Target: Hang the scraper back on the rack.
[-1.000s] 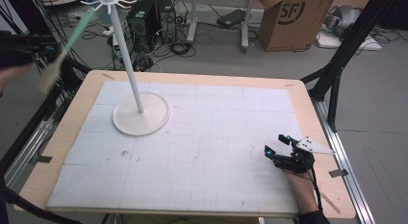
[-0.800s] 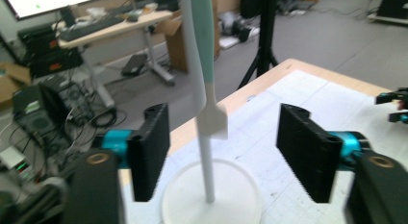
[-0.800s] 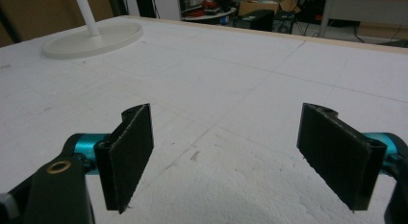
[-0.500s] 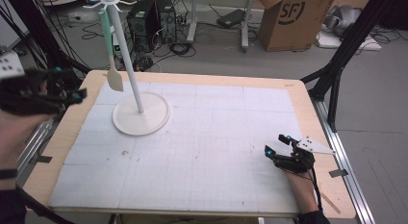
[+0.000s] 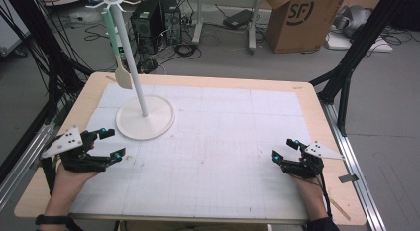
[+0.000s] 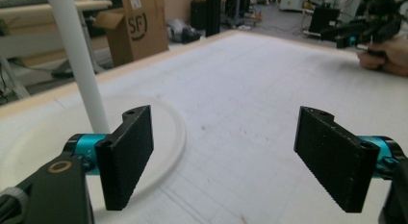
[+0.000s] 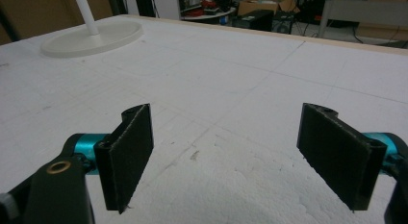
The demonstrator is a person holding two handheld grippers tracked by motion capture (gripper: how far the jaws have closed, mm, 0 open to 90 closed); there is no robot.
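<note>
so the spatula (image 5: 120, 52) is hanging on the stand (image 5: 143, 117) now and I'm resting my left gripper (image 5: 110, 144) back down on the counter (image 5: 317, 104), wide open and empty like my right gripper (image 5: 283, 149), so hanging looks done.

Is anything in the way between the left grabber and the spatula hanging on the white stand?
Nothing visible. The left gripper is open beside the stand's base; the spatula hangs above, with clear air between.
</note>
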